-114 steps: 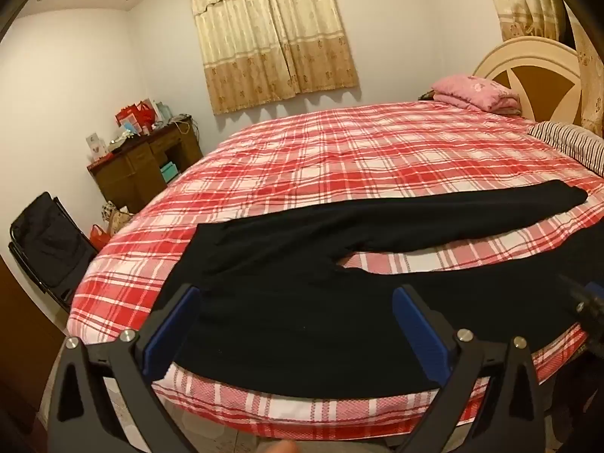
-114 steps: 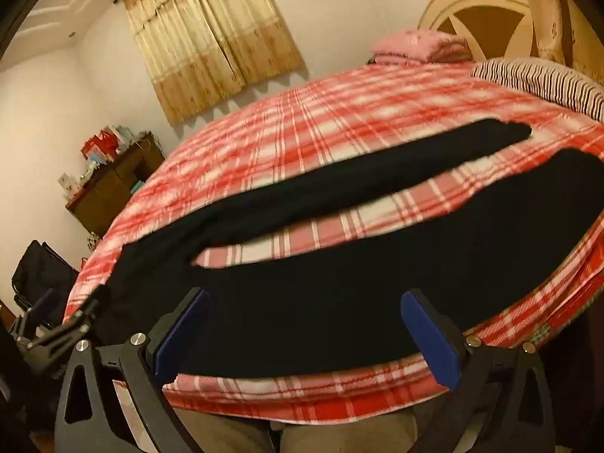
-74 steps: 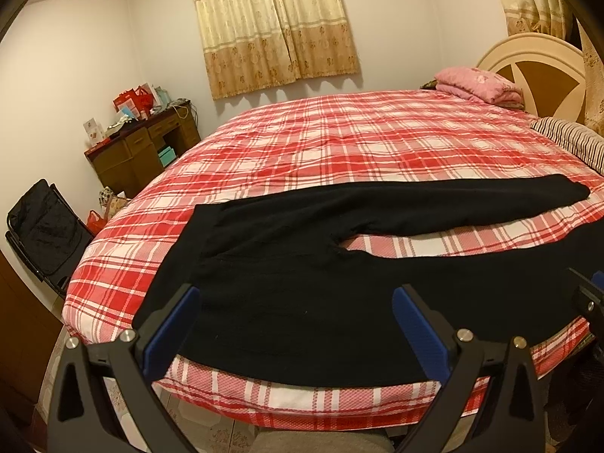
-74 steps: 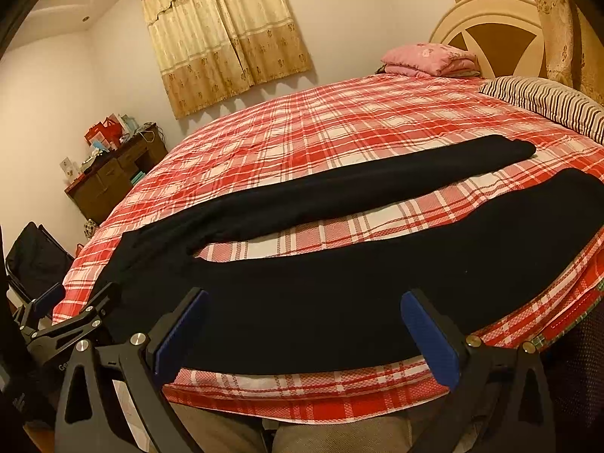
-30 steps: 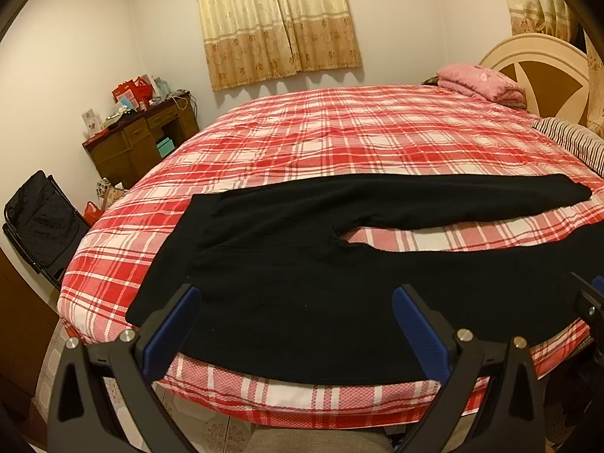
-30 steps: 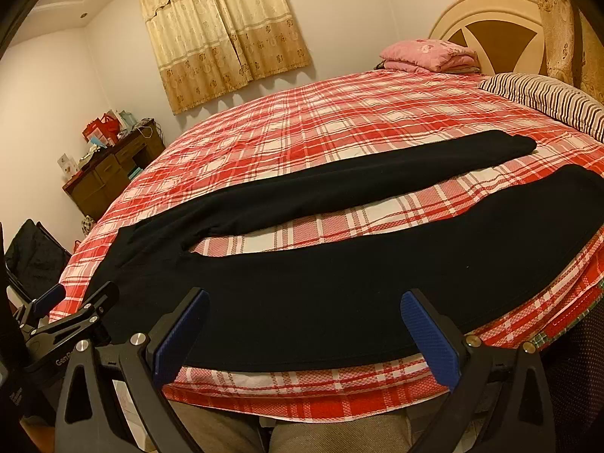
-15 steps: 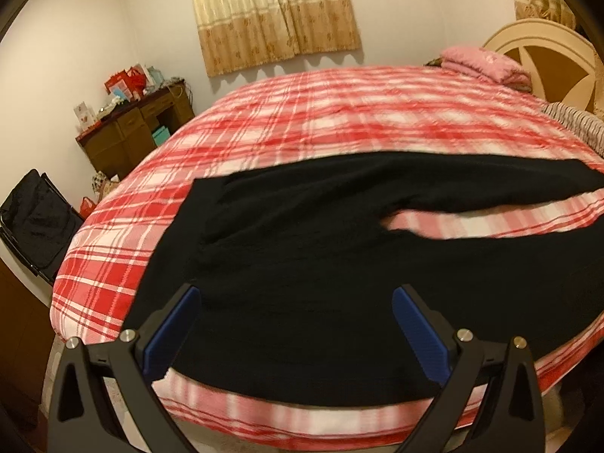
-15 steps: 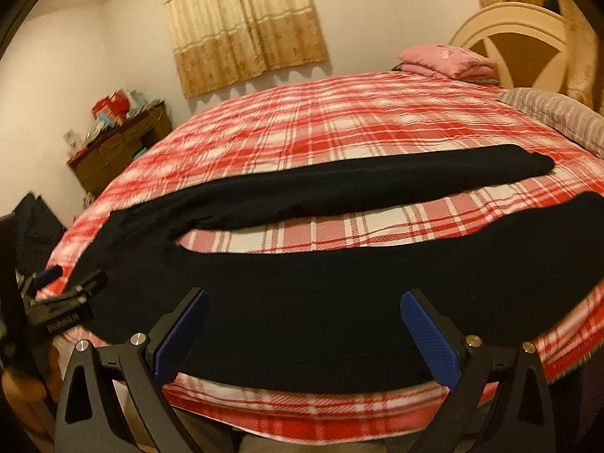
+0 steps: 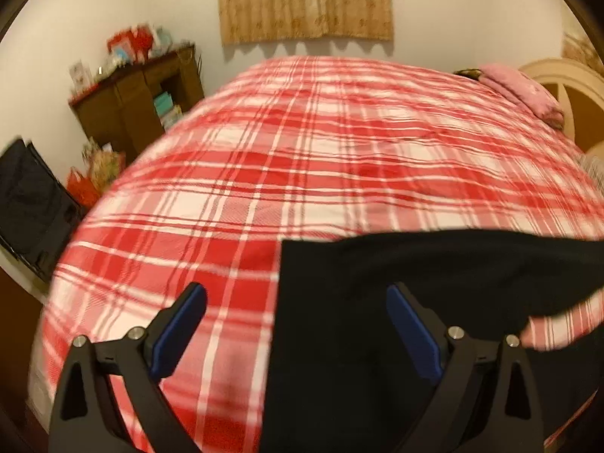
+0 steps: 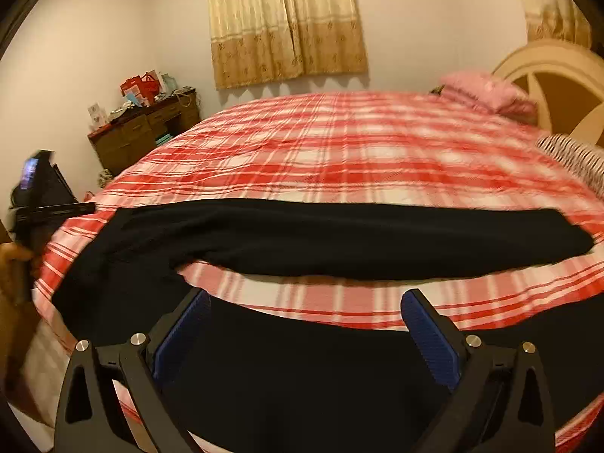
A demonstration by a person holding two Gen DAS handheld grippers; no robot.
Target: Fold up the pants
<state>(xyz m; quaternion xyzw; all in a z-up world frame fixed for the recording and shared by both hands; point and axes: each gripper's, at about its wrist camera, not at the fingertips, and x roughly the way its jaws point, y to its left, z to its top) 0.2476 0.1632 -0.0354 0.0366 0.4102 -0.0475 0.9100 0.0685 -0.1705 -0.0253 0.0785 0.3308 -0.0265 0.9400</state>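
Left wrist view gave me the bed (image 9: 339,158) first, its red-and-white plaid cover filling most of what I could see. Everything else I placed against that bed. The black pants (image 9: 396,302) lay flat on its near edge, their waistband end a straight vertical line toward the bed's middle and the legs running off to the right. Behind the bed hung a beige curtain (image 9: 305,0); off its far left corner stood a dark wooden desk (image 9: 132,105) piled with small things; at its far right a pink folded blanket (image 9: 524,90) sat by the cream headboard (image 9: 566,87). My left gripper (image 9: 296,324) hovered over the bed's near edge, jaws closing but not yet on anything: the waistband edge ran between the fingers, the right blue pad (image 9: 413,336) over black cloth, the left one over plaid.

From the right wrist I saw both legs of the pants (image 10: 339,241) stretched across the bed (image 10: 358,158), a strip of plaid between them. My right gripper (image 10: 305,328) stood released and wide over the nearer leg, gripping nothing. A striped pillow (image 10: 573,158) lay at the bed's right edge. At its left edge I saw the left gripper (image 10: 41,204), with a hand (image 10: 13,260) blurred just below it.
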